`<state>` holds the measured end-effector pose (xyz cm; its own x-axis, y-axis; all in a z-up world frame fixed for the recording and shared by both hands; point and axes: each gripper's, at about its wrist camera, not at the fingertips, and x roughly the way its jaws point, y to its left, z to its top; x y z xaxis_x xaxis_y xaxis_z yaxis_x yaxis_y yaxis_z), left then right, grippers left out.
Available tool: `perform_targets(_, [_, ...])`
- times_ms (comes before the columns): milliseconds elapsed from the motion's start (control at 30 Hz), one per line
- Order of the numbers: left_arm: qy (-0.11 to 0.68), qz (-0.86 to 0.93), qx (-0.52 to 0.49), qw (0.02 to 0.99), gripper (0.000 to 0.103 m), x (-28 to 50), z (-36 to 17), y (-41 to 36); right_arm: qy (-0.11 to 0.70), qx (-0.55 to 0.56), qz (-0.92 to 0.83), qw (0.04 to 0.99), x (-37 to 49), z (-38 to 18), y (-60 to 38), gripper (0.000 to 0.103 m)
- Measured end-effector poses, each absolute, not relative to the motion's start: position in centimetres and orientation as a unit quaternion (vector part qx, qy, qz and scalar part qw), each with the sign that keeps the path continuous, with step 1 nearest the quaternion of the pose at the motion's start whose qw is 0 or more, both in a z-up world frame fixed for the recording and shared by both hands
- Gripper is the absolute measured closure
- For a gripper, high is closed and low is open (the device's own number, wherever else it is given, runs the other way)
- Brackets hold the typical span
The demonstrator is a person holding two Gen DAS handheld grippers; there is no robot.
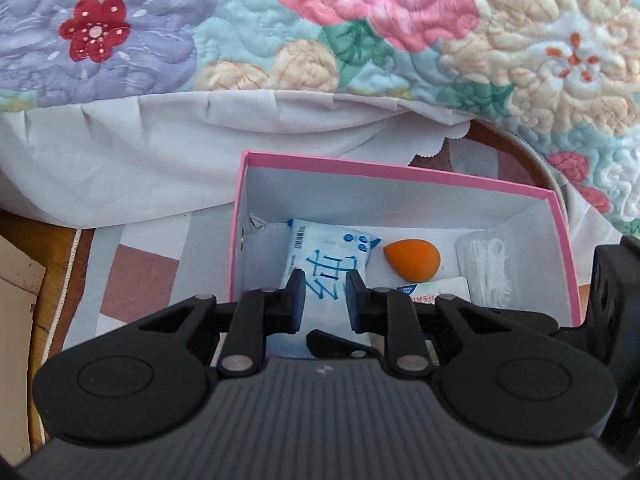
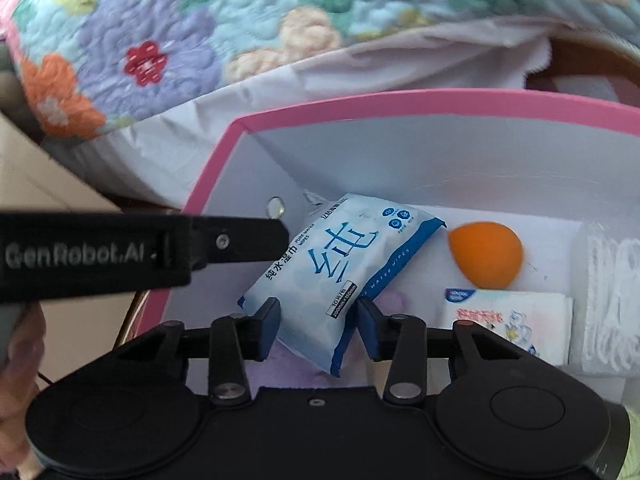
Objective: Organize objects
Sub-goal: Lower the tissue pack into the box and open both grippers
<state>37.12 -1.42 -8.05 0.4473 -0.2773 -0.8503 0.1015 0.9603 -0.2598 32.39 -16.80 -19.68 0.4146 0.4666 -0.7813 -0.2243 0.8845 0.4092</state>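
A pink-rimmed white box (image 1: 400,172) (image 2: 400,100) holds a blue-and-white wet wipes pack (image 1: 320,256) (image 2: 344,264), an orange teardrop makeup sponge (image 1: 412,258) (image 2: 486,252), a small tissue packet (image 1: 440,292) (image 2: 508,320) and a clear bag of white cotton swabs (image 1: 486,268) (image 2: 612,300). My left gripper (image 1: 323,284) is open over the box, above the wipes pack. My right gripper (image 2: 318,314) is open, its fingers either side of the lower part of the wipes pack, which lies in the box. The left gripper's finger (image 2: 240,240) crosses the right wrist view.
A quilted floral blanket (image 1: 320,24) (image 2: 180,40) with a white lining lies behind the box. The box stands on a patterned mat (image 1: 140,280). Wooden floor shows at the left (image 1: 16,320). The right gripper's body (image 1: 616,300) sits at the box's right side.
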Motion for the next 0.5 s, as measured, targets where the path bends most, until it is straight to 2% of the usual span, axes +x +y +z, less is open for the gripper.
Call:
perform_targets(267, [0.519,-0.104,-0.089,0.844,0.082,36.4,-8.3,-1.2,0.49,0.055,0.206,0.845,31.6,-18.6,-16.0,0.055])
perform_targets(400, [0.513,-0.104,-0.087,0.847,0.082,35.3,-7.7,-1.0,0.459,0.071,0.195,0.864,29.1,-16.8,-17.6,0.048])
perform_targets(500, [0.508,-0.103,-0.083,0.851,0.081,34.0,-7.0,-0.8,0.438,0.078,0.187,0.876,27.0,-15.1,-18.8,0.047])
